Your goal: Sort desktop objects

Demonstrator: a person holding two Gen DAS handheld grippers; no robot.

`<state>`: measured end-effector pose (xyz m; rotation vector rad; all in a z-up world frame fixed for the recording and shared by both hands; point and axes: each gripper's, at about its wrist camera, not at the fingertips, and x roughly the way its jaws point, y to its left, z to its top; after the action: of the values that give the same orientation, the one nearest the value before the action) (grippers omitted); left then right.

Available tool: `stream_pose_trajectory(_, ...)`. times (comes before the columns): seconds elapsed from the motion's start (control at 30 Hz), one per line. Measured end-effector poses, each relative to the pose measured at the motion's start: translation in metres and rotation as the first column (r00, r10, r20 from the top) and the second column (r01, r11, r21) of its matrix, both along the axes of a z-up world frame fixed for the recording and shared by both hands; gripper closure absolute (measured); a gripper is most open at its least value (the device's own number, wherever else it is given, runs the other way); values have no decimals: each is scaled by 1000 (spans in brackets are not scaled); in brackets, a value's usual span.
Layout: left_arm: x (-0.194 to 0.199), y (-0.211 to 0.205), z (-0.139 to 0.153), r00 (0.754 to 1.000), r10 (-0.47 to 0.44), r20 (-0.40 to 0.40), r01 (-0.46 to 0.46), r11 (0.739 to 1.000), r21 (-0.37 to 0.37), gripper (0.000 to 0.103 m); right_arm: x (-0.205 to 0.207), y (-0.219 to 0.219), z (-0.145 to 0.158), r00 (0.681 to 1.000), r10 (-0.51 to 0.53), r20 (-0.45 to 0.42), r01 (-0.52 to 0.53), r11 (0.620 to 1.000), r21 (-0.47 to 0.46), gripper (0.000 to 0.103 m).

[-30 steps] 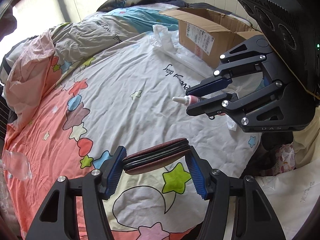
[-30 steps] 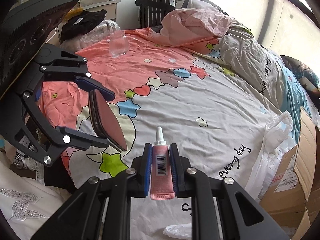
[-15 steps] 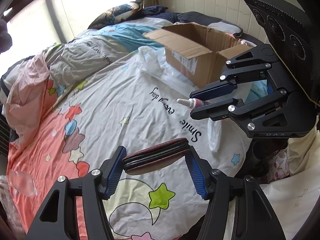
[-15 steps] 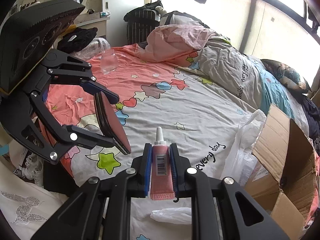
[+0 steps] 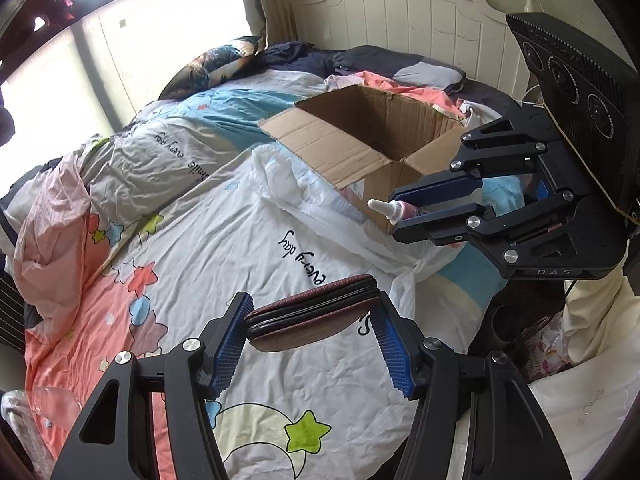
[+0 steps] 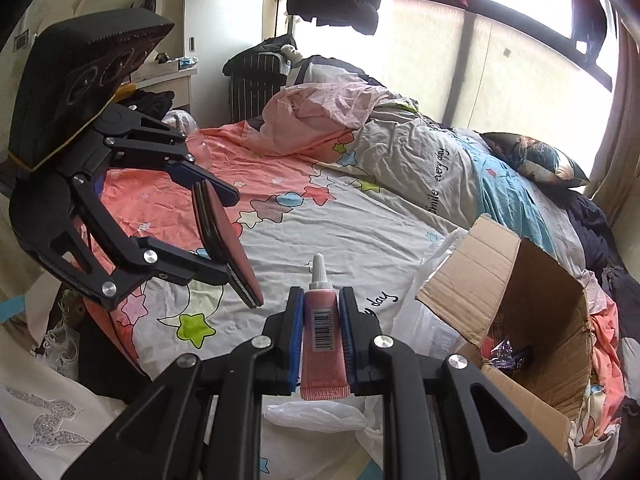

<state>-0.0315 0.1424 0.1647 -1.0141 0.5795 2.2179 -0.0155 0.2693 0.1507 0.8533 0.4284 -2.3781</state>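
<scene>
My left gripper point(image 5: 312, 320) is shut on a flat dark-red zip case point(image 5: 316, 316), held in the air above the bed; it also shows in the right wrist view point(image 6: 228, 236). My right gripper point(image 6: 320, 320) is shut on a small pink tube point(image 6: 322, 332) with a white nozzle and a barcode. In the left wrist view the tube point(image 5: 394, 210) is held just in front of the near corner of an open cardboard box point(image 5: 360, 144). The box point(image 6: 520, 292) stands on the bed to the right of the tube and holds a blue-and-red packet point(image 6: 506, 354).
A crumpled white plastic bag point(image 5: 320, 200) lies against the box's near side. Rumpled quilts point(image 6: 340, 108) and a pillow point(image 6: 536, 160) cover the far side of the bed. A white headboard point(image 5: 400, 16) stands behind the box. A clear jar point(image 5: 52, 408) lies at the bed's left edge.
Both grippers have swung toward the head of the bed, each holding its object. The cardboard box has come fully into view and is now close beside the tube.
</scene>
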Motion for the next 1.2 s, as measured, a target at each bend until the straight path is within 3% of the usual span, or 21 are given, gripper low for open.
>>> stream_pose_trajectory(0.17, 2, 19, 16, 999, -31, -40, 31, 999, -15, 41, -2, 21, 7, 999, -37, -13, 37, 999, -14, 87)
stream_pose_trajectory(0.4, -6, 46, 32, 995, -74, -68, 76, 997, 23, 41, 2, 61, 14, 994, -106, -34, 105, 994, -35, 87)
stream_pose_trajectory(0.7, -17, 107, 57, 978, -192, -86, 195, 980, 36, 41, -1, 106, 11, 982, -187, -30, 186, 982, -38, 87)
stream_pose_trajectory(0.97, -29, 164, 42, 954, -297, -42, 299, 954, 38, 41, -11, 141, 6, 967, -255, -19, 254, 967, -27, 87)
stream_pose_trajectory(1.2, -44, 193, 30, 943, -332, -11, 332, 942, 37, 41, -29, 170, 6, 951, -309, -21, 309, 951, 0, 87)
